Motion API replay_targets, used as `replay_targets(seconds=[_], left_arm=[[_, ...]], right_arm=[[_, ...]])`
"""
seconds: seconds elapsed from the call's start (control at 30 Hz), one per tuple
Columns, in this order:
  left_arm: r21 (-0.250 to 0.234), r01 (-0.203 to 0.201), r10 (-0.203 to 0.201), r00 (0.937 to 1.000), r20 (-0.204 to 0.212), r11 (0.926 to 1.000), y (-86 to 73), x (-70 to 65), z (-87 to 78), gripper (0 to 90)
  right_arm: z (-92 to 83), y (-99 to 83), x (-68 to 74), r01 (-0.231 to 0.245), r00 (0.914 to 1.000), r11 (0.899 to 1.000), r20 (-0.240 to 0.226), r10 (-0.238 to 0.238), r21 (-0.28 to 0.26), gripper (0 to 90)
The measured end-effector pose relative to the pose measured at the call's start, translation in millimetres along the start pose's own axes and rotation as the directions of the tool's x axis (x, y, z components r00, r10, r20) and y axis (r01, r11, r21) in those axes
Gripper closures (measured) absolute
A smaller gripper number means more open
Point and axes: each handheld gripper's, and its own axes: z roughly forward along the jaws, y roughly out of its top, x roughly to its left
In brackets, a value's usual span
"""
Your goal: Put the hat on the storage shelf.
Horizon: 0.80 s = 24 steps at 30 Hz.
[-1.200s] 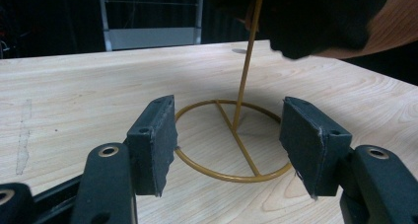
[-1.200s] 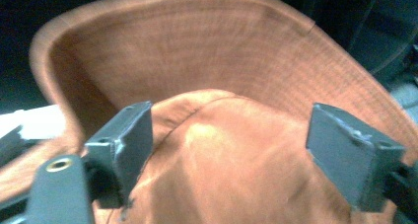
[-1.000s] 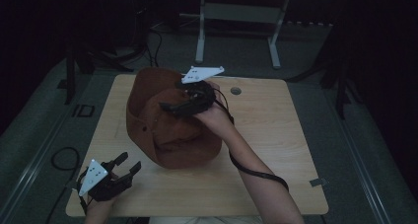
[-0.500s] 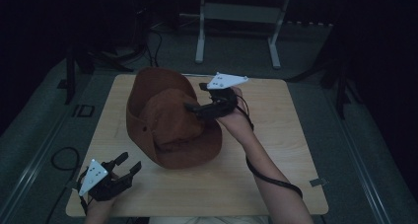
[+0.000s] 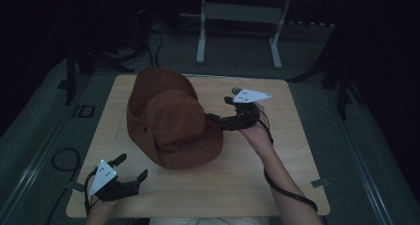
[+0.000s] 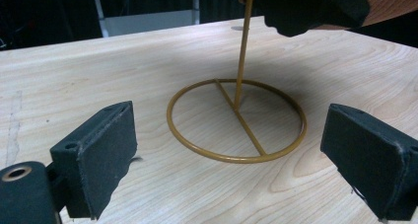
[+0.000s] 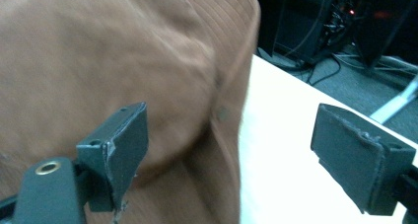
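Observation:
A brown brimmed hat point(image 5: 171, 121) rests on a thin yellow wire stand in the middle of the wooden table point(image 5: 277, 180). In the left gripper view the stand's ring base point(image 6: 236, 157) lies flat with its rod rising to the hat's underside point(image 6: 315, 7). My left gripper point(image 5: 132, 166) sits near the table's front left corner; its jaws have just been opening and stand wide with nothing between them point(image 6: 231, 165). My right gripper point(image 5: 218, 108) is open beside the hat's right brim point(image 7: 231, 155), and the hat point(image 7: 123, 51) is close in front of it.
A white desk frame point(image 5: 237, 17) stands on the floor beyond the table. Cables lie on the floor at the left point(image 5: 62, 158). A small round fitting point(image 5: 236, 90) sits in the tabletop behind the right hand. Bare wood lies right of and in front of the hat.
My right gripper has come off the top of the hat, moving right and down to the brim's right side. The left hand has stayed put.

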Motion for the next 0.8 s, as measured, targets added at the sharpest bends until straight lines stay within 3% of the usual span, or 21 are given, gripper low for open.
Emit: replay_targets(seconds=[0.17,0.37,0.63,0.7,0.73,0.8], left_arm=[[-0.002,0.011,-0.011,0.9998,-0.015,0.9999,-2.2,3.7,0.5,7.7],[0.035,0.015,-0.015,0.9998,-0.014,0.9993,-4.9,6.3,3.1,8.0],[0.067,0.016,-0.015,0.9997,-0.021,0.9976,-7.0,7.5,6.9,8.1],[0.066,0.018,-0.017,0.9996,-0.022,0.9976,-7.2,7.7,6.9,8.4],[0.068,0.022,-0.02,0.9995,-0.025,0.9974,-7.4,8.1,7.1,8.5],[0.069,0.025,-0.023,0.9993,-0.028,0.9973,-7.6,8.3,7.3,8.5]], right_arm=[[-8.3,-17.0,-10.4,-0.022,0.9994,1.0,0.028,0.021,0.011,14.4],[-17.4,-37.1,-19.3,-0.042,0.9977,0.999,0.054,0.04,0.031,14.4],[-23.1,-69.0,-25.1,-0.075,0.9939,0.996,0.084,0.071,0.051,14.4],[-23.1,-69.0,-25.1,-0.075,0.9939,0.996,0.084,0.071,0.051,14.4],[-24.8,-81.6,-26.6,-0.092,0.9922,0.994,0.091,0.085,0.067,14.4],[-26.6,-88.0,-26.5,-0.103,0.9909,0.992,0.094,0.096,0.073,14.4]])
